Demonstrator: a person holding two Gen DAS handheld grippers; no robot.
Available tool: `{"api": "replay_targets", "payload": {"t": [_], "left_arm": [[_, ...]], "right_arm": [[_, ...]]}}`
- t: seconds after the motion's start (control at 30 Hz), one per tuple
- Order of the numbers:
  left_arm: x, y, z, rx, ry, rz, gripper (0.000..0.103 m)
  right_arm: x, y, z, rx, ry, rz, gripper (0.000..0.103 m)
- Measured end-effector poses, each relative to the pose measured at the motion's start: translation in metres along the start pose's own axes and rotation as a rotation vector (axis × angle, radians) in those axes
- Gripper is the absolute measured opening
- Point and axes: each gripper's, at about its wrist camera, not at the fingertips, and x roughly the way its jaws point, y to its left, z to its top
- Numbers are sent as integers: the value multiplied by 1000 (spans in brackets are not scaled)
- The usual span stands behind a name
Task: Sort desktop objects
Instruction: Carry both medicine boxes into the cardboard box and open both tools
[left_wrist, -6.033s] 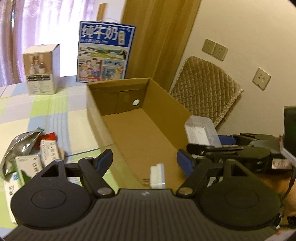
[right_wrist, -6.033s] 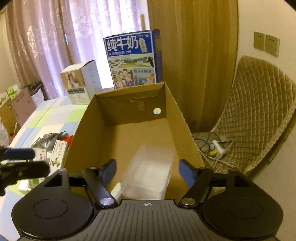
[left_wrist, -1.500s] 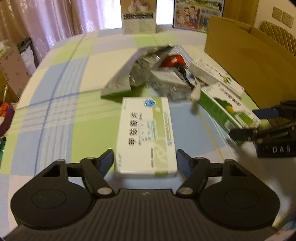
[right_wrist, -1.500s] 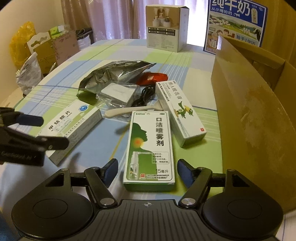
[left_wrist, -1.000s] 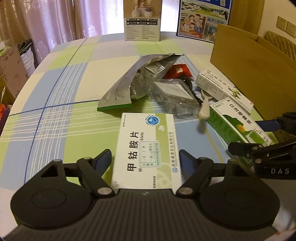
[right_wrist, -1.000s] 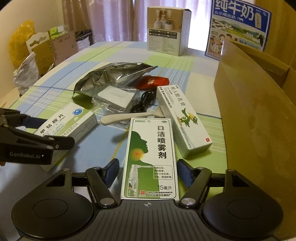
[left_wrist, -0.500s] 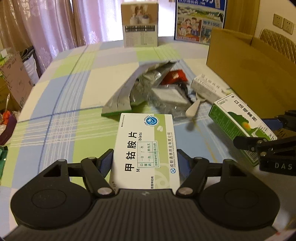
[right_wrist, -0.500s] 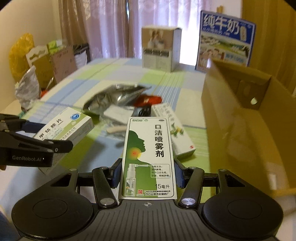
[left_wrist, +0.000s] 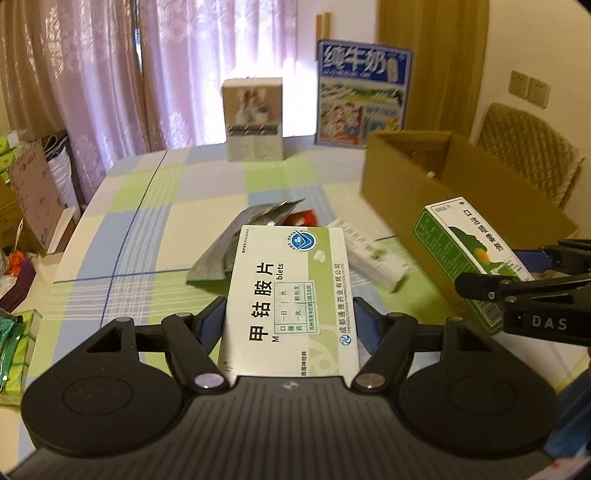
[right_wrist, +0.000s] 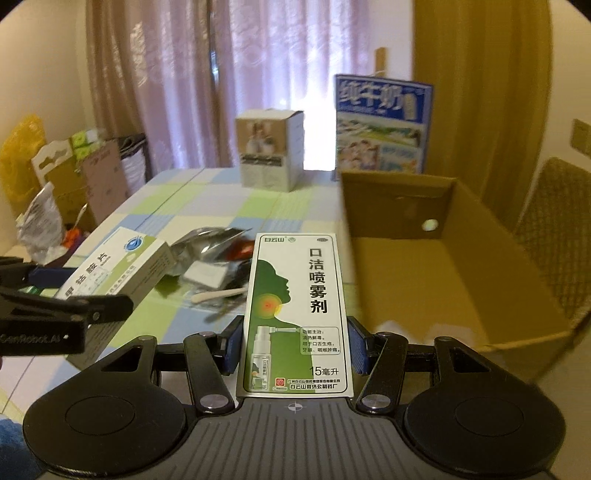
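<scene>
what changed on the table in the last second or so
Both tongs closed on boxes that lay flat and lifted them off the table: left tongs hold the white pill box, right tongs the green spray box. The foil bag and cardboard box stayed put.

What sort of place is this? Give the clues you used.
Probably a home dining or living room: a checked tablecloth on the table, sheer curtains over a window, and a padded chair by the wall.

Left claw clamped on white-green tablet box, pitched down, raised off the table. Right claw clamped on green spray box, same downward pitch, alongside the left claw.
</scene>
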Motion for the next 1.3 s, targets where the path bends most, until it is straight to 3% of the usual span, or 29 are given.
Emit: {"api": "replay_targets", "payload": {"t": [0.53,1.0,1.3], "left_arm": [[-20,-105,36,91,-38,-160,67],[2,-165,55,114,-24,-225,67],[20,-184,63,112,-15,-242,67]], "right_arm": [[-46,-90,10,87,-35,-125,53],[-36,-141,13,109,-25,-152,53],[-26,-159,10,116,-9,-163,53]]}}
